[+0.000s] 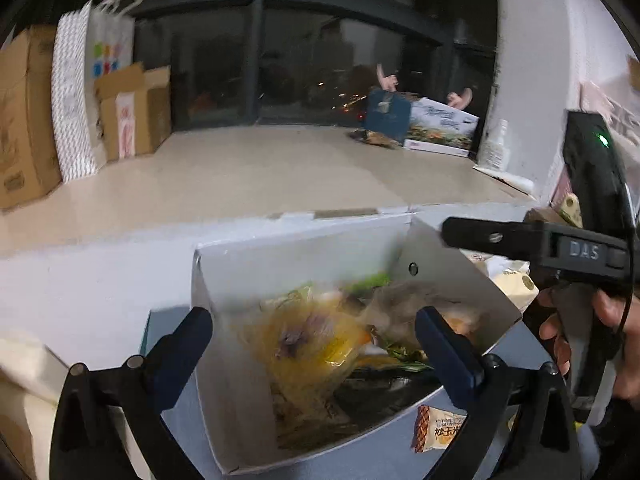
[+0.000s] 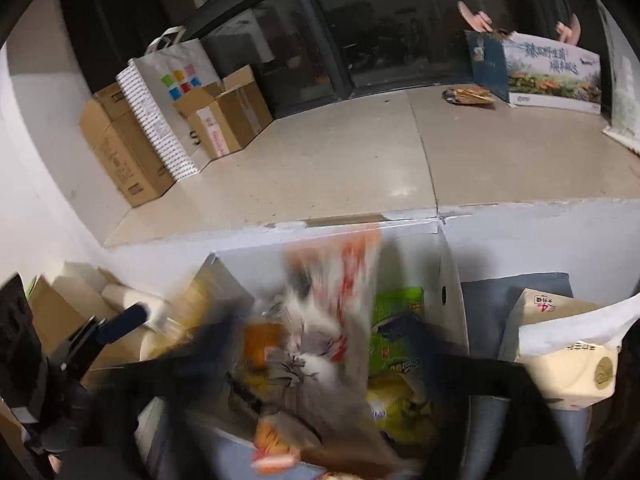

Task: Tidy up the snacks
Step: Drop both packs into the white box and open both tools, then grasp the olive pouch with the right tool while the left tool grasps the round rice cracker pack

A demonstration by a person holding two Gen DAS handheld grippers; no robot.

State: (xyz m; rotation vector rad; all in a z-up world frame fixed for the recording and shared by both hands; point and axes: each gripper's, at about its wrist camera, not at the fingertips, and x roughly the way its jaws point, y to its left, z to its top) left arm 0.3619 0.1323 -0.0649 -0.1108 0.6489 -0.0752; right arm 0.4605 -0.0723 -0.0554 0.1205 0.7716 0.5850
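White open box (image 1: 224,280) holds a yellow translucent snack bag (image 1: 304,344) with a purple blur on it, plus green leafy print on packets behind. Small snack packet (image 1: 438,434) beside the box: cream with an orange-brown waffle grid edge and dark lettering. Left gripper (image 1: 316,332) has dark blue fingers on black arms. Right wrist view: blurred packet (image 2: 320,340) white and grey with red-orange print, bright green packet (image 2: 396,320) with a dark patch, yellow packet (image 2: 396,404) below it. Cream tissue pack (image 2: 568,368) with a gold round seal and red characters. Brown cardboard boxes (image 2: 120,148); white paper bag (image 2: 180,76) with coloured squares, side patterned in fine dots. Beige floor (image 2: 340,160).
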